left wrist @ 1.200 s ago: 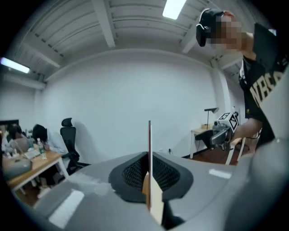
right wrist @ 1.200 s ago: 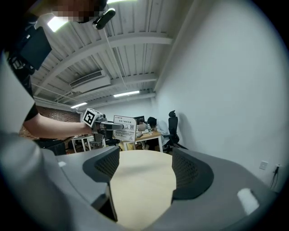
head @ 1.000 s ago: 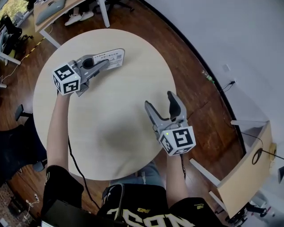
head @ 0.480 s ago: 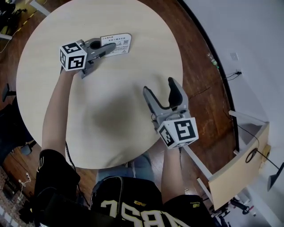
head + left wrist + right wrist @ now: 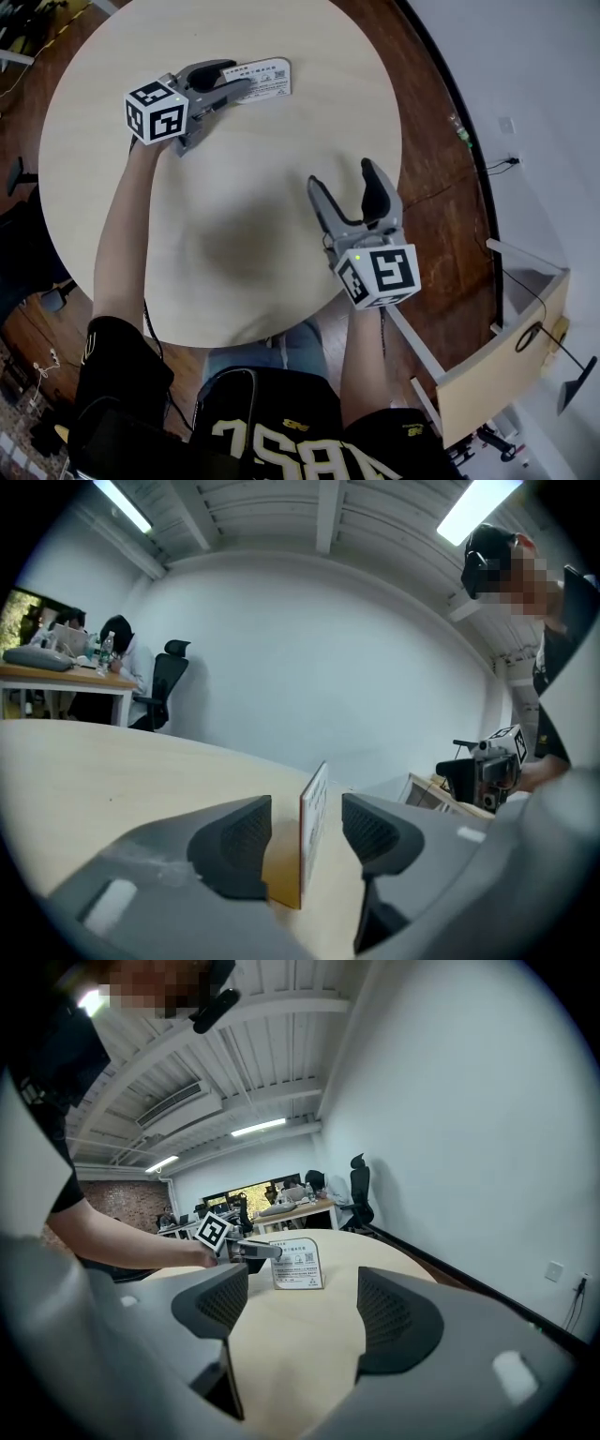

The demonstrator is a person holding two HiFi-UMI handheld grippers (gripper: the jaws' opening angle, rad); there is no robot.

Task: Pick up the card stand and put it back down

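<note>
Your left tool [image 5: 242, 77] has just been opening, card stand [image 5: 268, 79] free between its jaws; draw straight back without brushing it. Right tool [image 5: 340, 176] gapes empty.

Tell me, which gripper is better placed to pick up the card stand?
Left. The left gripper has the card stand between its fingers, which have just been opening and do not press on it. The right gripper is open, with nothing between its fingers, far across the table.

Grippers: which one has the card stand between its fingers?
The left gripper: the card stand sits between its fingers, which have just been opening. The right gripper has nothing between its open fingers.
</note>
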